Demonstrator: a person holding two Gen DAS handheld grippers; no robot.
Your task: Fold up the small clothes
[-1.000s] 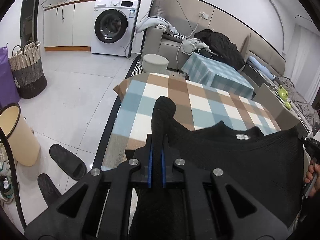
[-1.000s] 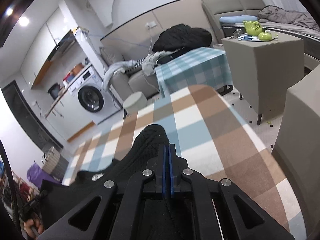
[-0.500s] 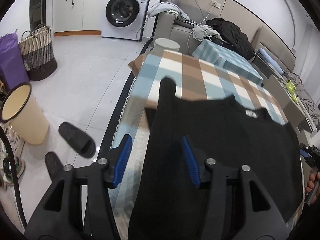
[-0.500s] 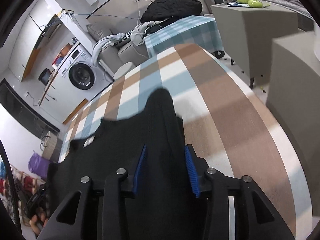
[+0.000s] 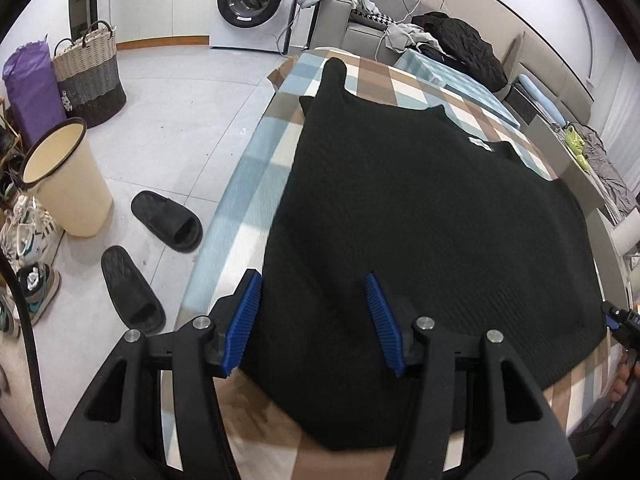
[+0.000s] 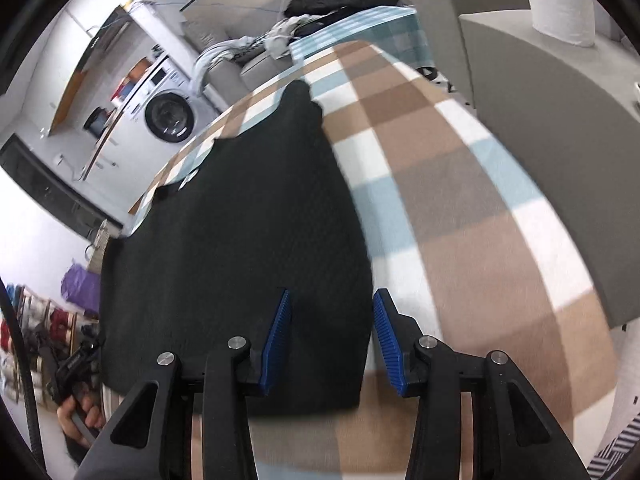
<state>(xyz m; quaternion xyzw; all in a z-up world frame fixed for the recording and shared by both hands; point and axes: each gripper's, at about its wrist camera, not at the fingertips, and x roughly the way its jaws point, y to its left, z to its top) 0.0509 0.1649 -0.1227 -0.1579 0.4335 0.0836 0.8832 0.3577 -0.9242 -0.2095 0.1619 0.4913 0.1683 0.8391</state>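
A black knit sweater [image 5: 420, 208] lies spread flat on a table with a brown, blue and white checked cloth [image 5: 256, 168]. It also shows in the right wrist view [image 6: 240, 232]. My left gripper [image 5: 314, 320] is open and empty, above the sweater's near left hem. My right gripper [image 6: 330, 338] is open and empty, above the near right hem corner. A white neck label [image 5: 479, 144] shows at the collar on the far side. One narrow shoulder tip [image 5: 334, 70] points away at the far left, another [image 6: 298, 94] at the far right.
Left of the table, on the floor, stand a cream bin [image 5: 64, 184], two black slippers [image 5: 168, 220], a wicker basket [image 5: 90, 76] and shoes. A washing machine [image 5: 256, 0] and a sofa with clothes are at the back. A grey block [image 6: 560, 92] stands right of the table.
Both grippers were shut on the sweater's edge a second ago. They opened, let the sweater drop flat on the cloth, and pulled back toward the near hem.
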